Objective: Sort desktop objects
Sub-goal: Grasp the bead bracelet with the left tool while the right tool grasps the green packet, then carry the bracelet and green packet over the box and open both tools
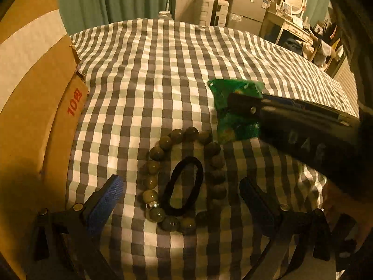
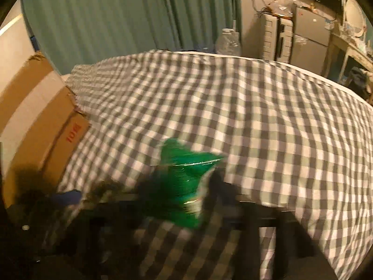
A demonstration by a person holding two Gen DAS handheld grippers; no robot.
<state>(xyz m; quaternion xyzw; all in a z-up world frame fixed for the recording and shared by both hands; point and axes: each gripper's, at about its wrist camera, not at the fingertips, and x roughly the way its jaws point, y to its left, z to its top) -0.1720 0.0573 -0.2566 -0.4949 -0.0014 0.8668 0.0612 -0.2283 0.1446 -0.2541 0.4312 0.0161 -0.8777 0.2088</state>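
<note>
A bracelet of grey-green beads (image 1: 153, 152) lies in a ring on the checked cloth (image 1: 144, 74). A black hair tie (image 1: 184, 186) lies inside it. My left gripper (image 1: 181, 191) is open, its fingers on either side of the bracelet and just above it. My right gripper (image 1: 235, 103) is shut on a green snack packet (image 1: 233, 88) and holds it off the cloth, right of and beyond the bracelet. The right wrist view is blurred; the packet (image 2: 184, 184) sits between the dark fingers there.
A cardboard box (image 1: 30, 98) stands along the left edge of the cloth; it also shows in the right wrist view (image 2: 39, 114). Beyond the cloth are green curtains (image 2: 116, 11), a suitcase (image 1: 209, 9) and a small fridge (image 1: 249, 11).
</note>
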